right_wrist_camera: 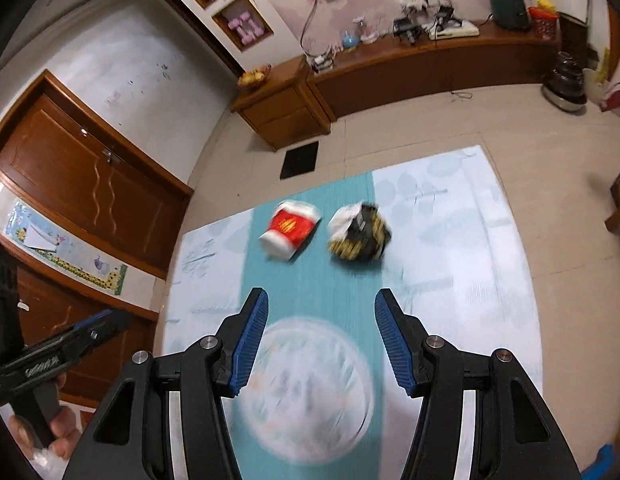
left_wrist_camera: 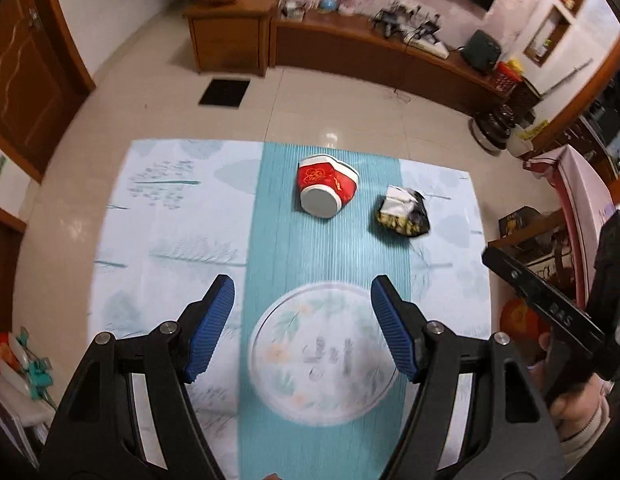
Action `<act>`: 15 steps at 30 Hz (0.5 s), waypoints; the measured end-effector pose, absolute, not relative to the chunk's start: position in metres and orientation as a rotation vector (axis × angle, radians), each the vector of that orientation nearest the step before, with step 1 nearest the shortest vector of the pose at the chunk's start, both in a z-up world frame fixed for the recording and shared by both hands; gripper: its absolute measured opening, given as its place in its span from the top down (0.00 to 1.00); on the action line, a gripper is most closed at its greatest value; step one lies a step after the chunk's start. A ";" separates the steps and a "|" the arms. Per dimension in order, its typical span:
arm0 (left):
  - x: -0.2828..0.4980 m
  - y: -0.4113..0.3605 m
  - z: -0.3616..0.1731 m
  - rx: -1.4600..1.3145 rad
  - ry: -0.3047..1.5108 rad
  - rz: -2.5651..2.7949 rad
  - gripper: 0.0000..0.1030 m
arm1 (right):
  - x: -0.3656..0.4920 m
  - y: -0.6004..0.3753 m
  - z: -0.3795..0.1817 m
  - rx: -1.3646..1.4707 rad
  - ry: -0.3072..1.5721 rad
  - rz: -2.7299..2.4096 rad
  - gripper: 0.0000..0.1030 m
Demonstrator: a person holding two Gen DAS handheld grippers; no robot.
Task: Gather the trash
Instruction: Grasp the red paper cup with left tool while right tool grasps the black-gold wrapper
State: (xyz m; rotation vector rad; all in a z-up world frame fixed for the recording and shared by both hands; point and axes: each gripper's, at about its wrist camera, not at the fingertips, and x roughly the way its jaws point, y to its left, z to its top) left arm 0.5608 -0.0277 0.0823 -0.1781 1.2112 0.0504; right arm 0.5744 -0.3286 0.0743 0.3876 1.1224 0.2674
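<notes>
No lettering reads clearly; the red paper cup point(left_wrist_camera: 328, 190) and crumpled wrapper point(left_wrist_camera: 402, 212) lie beyond both spread, empty grippers, left gripper point(left_wrist_camera: 302, 328) and right gripper point(right_wrist_camera: 320, 340)

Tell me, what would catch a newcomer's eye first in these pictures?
Probably the red paper cup lying on its side on the teal runner, with a crumpled black-and-yellow snack bag just to its right. Nearer the camera sits a round flowered plate. Framing it all are the blue-padded fingers of the left hand-held gripper and the right hand-held gripper, both open and holding nothing.
</notes>
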 end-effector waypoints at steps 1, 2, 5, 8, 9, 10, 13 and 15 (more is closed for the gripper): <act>0.572 -0.029 0.072 -0.185 1.225 0.055 0.34 | 0.591 -0.332 0.062 0.393 1.134 0.264 0.45; 0.582 -0.030 0.061 -0.190 1.238 0.058 0.34 | 0.607 -0.334 0.048 0.401 1.147 0.260 0.45; 0.619 -0.035 0.025 -0.182 1.281 0.073 0.34 | 0.654 -0.338 0.005 0.432 1.189 0.262 0.45; 0.638 -0.035 0.003 -0.181 1.300 0.082 0.34 | 0.679 -0.337 -0.030 0.454 1.235 0.272 0.45; 0.648 -0.035 -0.006 -0.186 1.306 0.081 0.34 | 0.688 -0.335 -0.041 0.456 1.253 0.278 0.45; 0.654 -0.035 -0.010 -0.189 1.309 0.079 0.34 | 0.696 -0.334 -0.052 0.460 1.269 0.281 0.45; 0.677 -0.037 -0.025 -0.197 1.316 0.073 0.34 | 0.706 -0.332 -0.076 0.488 1.307 0.298 0.45; 0.693 -0.040 -0.034 -0.206 1.331 0.049 0.34 | 0.712 -0.331 -0.089 0.495 1.315 0.327 0.45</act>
